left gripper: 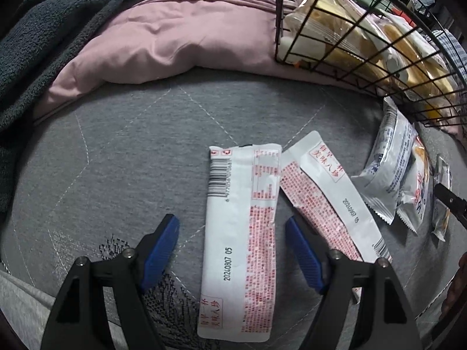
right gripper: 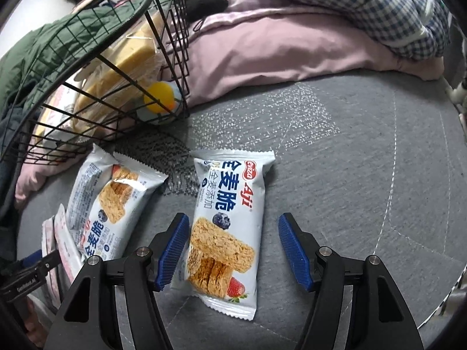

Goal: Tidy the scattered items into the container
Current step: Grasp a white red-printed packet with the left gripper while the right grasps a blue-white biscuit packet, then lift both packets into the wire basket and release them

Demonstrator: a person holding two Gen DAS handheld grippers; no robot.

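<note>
My left gripper (left gripper: 232, 224) is open, its blue fingers either side of a long white packet with red print (left gripper: 239, 242) lying on the grey bedspread. A second long white packet (left gripper: 329, 195) lies just right of it. My right gripper (right gripper: 230, 224) is open around a white wholegrain-bar packet (right gripper: 226, 227). A second bar packet (right gripper: 113, 201) lies to its left and also shows in the left wrist view (left gripper: 388, 169). The black wire basket (left gripper: 364, 43), also in the right wrist view (right gripper: 116, 58), holds several yellow wafer packs.
A pink quilt (left gripper: 175, 38) lies behind the basket. A dark grey towel (left gripper: 38, 46) is at left, a checked cloth (right gripper: 364, 8) at back right, a green jacket (right gripper: 58, 43) behind the basket. Long white packets (right gripper: 58, 242) and the left gripper's body show at the right view's left edge.
</note>
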